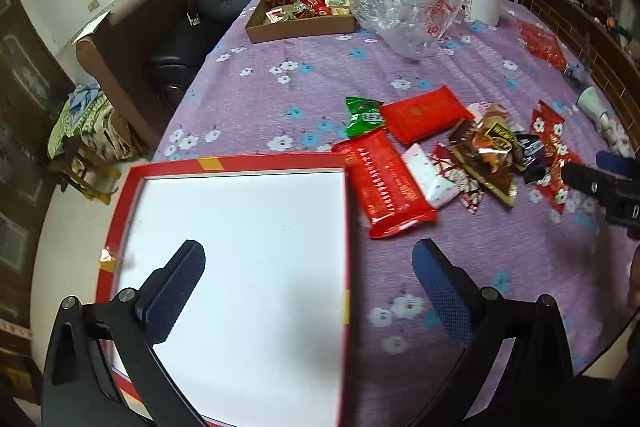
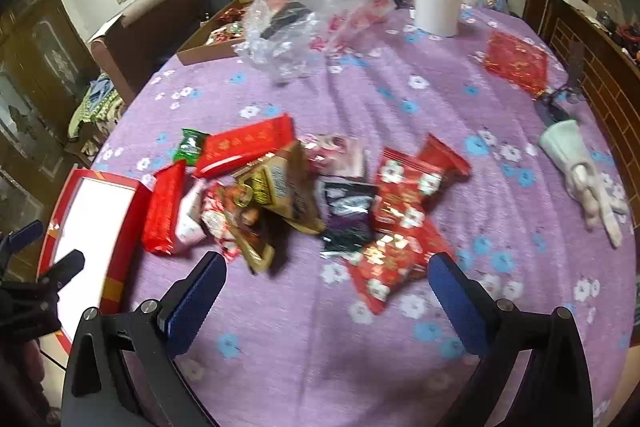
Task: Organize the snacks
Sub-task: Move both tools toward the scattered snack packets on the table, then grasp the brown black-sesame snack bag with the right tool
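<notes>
The left gripper [image 1: 308, 291] is hovering with jaws spread wide and empty over the red-rimmed box [image 1: 240, 163]. The right gripper [image 2: 326, 291], equally wide and empty, is hanging above the tabletop [image 2: 320, 347]; the snack pile [image 2: 304, 195] is lying at twelve o'clock of it.

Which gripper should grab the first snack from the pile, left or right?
Right, probably. The right gripper is open and faces the snack pile directly; the left gripper hangs open over the red box, with the snacks off to its side.
</notes>
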Motion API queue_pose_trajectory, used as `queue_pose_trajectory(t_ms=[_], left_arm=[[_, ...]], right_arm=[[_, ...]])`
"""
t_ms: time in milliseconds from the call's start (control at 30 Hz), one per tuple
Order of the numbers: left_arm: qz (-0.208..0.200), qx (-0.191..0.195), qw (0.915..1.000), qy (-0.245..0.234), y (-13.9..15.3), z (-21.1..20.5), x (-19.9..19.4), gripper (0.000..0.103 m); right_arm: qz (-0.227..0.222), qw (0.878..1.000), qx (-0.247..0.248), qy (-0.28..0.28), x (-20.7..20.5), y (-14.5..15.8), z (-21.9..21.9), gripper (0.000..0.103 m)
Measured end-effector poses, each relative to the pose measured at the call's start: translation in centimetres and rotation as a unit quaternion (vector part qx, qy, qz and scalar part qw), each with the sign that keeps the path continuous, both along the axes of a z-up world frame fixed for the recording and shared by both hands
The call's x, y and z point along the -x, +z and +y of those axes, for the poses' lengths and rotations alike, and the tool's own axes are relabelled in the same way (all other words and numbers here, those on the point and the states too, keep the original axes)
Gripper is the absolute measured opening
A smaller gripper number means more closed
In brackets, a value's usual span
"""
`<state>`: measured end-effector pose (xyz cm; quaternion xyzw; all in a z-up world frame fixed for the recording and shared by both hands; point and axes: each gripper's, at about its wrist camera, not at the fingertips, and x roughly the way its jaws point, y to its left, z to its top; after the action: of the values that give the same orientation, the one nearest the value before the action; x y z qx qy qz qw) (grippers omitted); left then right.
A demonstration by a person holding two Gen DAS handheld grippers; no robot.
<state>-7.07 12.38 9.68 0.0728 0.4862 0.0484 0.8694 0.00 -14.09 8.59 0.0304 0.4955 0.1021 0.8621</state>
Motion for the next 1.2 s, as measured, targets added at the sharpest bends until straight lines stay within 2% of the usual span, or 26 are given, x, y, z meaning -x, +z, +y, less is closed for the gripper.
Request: queue_pose_trajectory(t_ms=[267,433,467,500,567,667,833,933,1033,1133,1200], left_arm=[[0.011,0.007,0.9999,-0.006,-0.1,1.6,0.4,0.103],[0.02,0.031,0.9989,-0.03,0.1,1.2,0.9,0.103],[0.025,0.036,0.9984,-0.035,0.1,1.1,1.0,0.103],[0.03,0.043,0.9978,-0.04,0.0,1.0,1.1,0.103],[0.037,0.062,0.9963,-0.047,-0.1,0.7,1.1,0.103],[0.049,0.116,0.9899,-0.064,0.1,0.2,1.1,0.103],[0.072,0.162,0.9817,-0.07,0.0,-1.8,-0.2,0.103],[0.098,0.207,0.972,-0.05,-0.6,-2.6,-2.0,0.103],[0.125,0.232,0.9646,-0.009,-1.8,-2.8,-3.9,0.103],[0.156,0.272,0.9491,0.03,-3.4,-3.0,-5.5,0.103],[0.161,0.28,0.945,0.052,-4.5,-3.1,-6.3,0.103]], right_arm=[[0.023,0.999,-0.017,-0.014,-5.1,-1.0,3.2,0.098],[0.052,0.998,-0.009,-0.019,-7.9,-2.5,5.5,0.091],[0.06,0.998,-0.001,-0.021,-8.3,-3.0,5.9,0.083],[0.07,0.997,0.003,-0.022,-8.5,-3.6,6.0,0.069],[0.104,0.994,-0.018,-0.024,-8.8,-5.2,5.7,0.061],[0.111,0.991,-0.062,-0.029,-8.1,-5.9,4.1,0.057],[0.127,0.99,-0.051,0.008,-6.2,-6.4,2.2,0.051],[0.138,0.989,-0.045,0.015,-4.3,-6.3,0.7,0.051],[0.143,0.989,-0.046,0.01,-2.4,-6.3,-1.3,0.051],[0.135,0.99,-0.03,0.015,-0.8,-6.3,-2.4,0.053],[0.133,0.991,-0.025,0.019,0.1,-6.3,-2.9,0.053]])
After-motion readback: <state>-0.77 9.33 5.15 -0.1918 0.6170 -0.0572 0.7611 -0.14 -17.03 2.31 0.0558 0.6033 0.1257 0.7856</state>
